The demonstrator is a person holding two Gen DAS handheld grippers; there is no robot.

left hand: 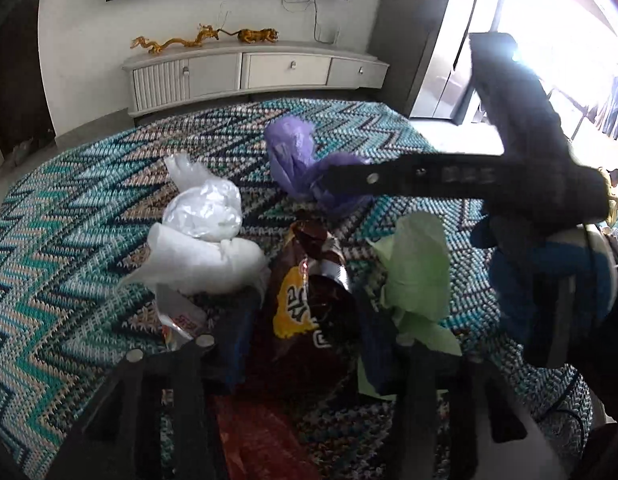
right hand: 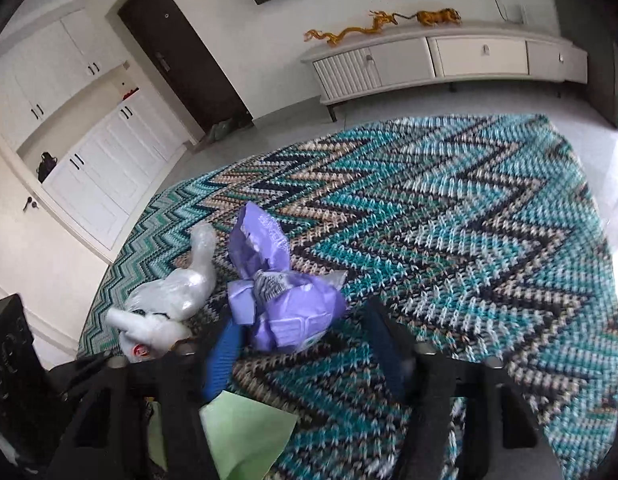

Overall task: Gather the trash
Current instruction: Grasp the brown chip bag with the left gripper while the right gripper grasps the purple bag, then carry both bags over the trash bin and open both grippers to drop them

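Note:
Trash lies on a zigzag rug (left hand: 69,248). A brown snack bag (left hand: 309,304) lies between the open fingers of my left gripper (left hand: 305,344). A white plastic bag (left hand: 205,240) is to its left and a green paper (left hand: 417,272) to its right. A purple wrapper (left hand: 297,164) lies farther off; the right gripper's finger (left hand: 389,180) reaches it in the left wrist view. In the right wrist view my right gripper (right hand: 309,344) is open, with the purple wrapper (right hand: 285,300) just ahead between the fingers. The white bag (right hand: 169,300) and green paper (right hand: 245,432) also show there.
A red wrapper (left hand: 261,436) lies under the left gripper. A small printed wrapper (left hand: 181,316) sits by the white bag. A white TV cabinet (left hand: 253,72) stands against the far wall. White cupboards (right hand: 89,160) and a dark door (right hand: 181,48) are on the left.

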